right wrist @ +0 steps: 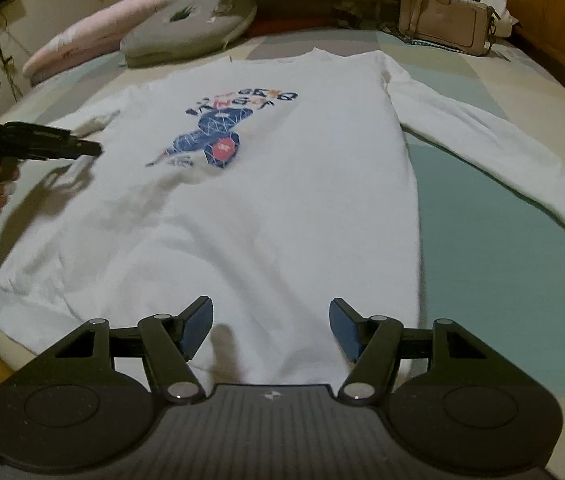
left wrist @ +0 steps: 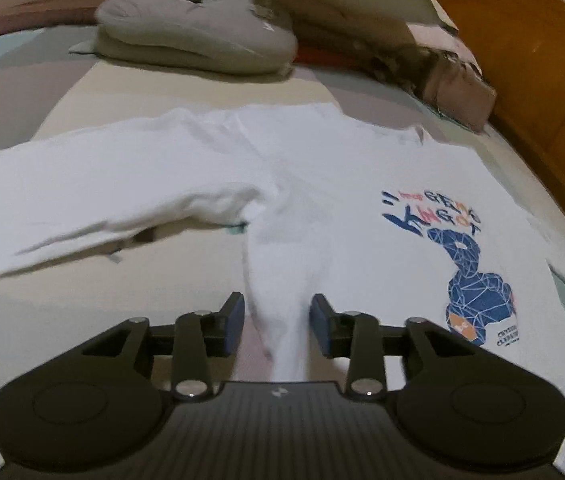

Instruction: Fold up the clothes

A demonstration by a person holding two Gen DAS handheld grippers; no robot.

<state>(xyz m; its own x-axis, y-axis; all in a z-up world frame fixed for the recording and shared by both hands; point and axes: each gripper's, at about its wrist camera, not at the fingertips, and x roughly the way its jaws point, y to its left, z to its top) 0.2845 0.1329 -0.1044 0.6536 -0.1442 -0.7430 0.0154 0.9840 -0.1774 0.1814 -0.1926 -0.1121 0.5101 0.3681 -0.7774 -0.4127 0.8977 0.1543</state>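
A white long-sleeved sweatshirt with blue print lies flat; both hand-held grippers' pads stand apart.

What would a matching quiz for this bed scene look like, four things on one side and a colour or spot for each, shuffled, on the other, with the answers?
Things:
1. sweatshirt
2. round cushion
3. handbag
4. headboard

Descriptions:
A. grey, dimpled in the middle
B. orange-brown wood
C. white, spread flat with a blue print
D. beige, at the far right of the bed in the right wrist view

Pairs: 1-C, 2-A, 3-D, 4-B
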